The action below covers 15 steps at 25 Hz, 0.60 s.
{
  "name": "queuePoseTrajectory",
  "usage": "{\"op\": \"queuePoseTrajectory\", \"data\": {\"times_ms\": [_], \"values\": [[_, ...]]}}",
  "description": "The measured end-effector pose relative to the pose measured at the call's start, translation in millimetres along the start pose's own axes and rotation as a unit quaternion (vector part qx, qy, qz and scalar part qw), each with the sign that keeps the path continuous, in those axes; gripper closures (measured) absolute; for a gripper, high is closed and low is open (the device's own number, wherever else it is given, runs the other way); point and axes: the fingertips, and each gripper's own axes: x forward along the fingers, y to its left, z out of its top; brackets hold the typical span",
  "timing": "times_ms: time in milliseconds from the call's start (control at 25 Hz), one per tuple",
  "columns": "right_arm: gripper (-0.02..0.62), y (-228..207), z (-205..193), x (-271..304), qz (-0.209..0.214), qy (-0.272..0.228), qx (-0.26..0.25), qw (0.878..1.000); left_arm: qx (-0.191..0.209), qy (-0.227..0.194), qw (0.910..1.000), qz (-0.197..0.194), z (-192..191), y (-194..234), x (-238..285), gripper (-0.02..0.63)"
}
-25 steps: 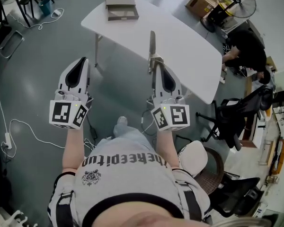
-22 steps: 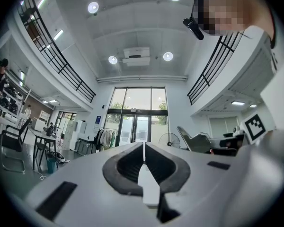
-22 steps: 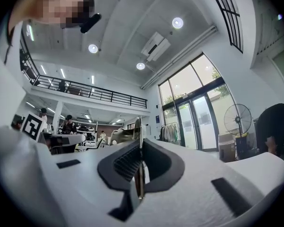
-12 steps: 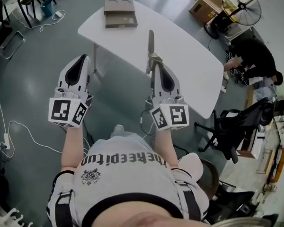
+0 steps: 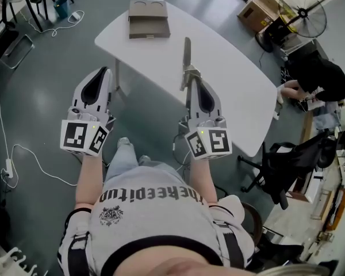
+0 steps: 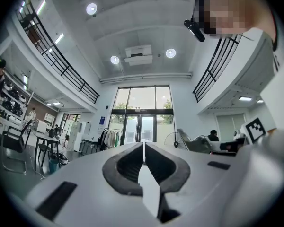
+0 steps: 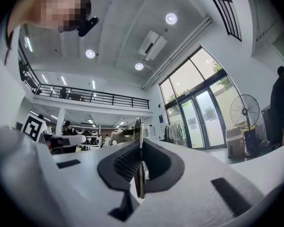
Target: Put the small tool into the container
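We have stepped slightly closer to the bench (image 5: 236,68). Our right tongs (image 5: 191,75) still clamp the small tool (image 5: 187,52), while the left tongs (image 5: 101,71) are closed and empty. The container (image 5: 149,19) waits on the far end, so the drop remains ahead.

Grey-green floor (image 5: 40,96) with a white cable (image 5: 11,148) trailing across it, a white table (image 5: 230,68), and a black office chair (image 5: 279,165) to its right. Beyond the table, a cardboard box (image 5: 259,10) beside a standing fan (image 5: 302,4). High white ceiling with round lights (image 6: 170,53), black balcony railing (image 6: 61,65), and tall glass doors (image 6: 142,112) bright with daylight.
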Motion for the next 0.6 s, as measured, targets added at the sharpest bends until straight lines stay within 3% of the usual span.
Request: {"op": "queuePoseTrajectory", "data": {"times_ms": [320,600], "values": [[0.591,-16.7,-11.8,51.6,-0.009,0.002,0.000,1.000,-0.001,0.007,0.9999,-0.008,-12.4,30.0,50.3,0.594],[0.591,-27.9,-14.7,117.1,-0.023,-0.007,-0.009,1.000,-0.001,-0.010,0.9996,-0.028,-14.7,73.5,108.5,0.594]]}}
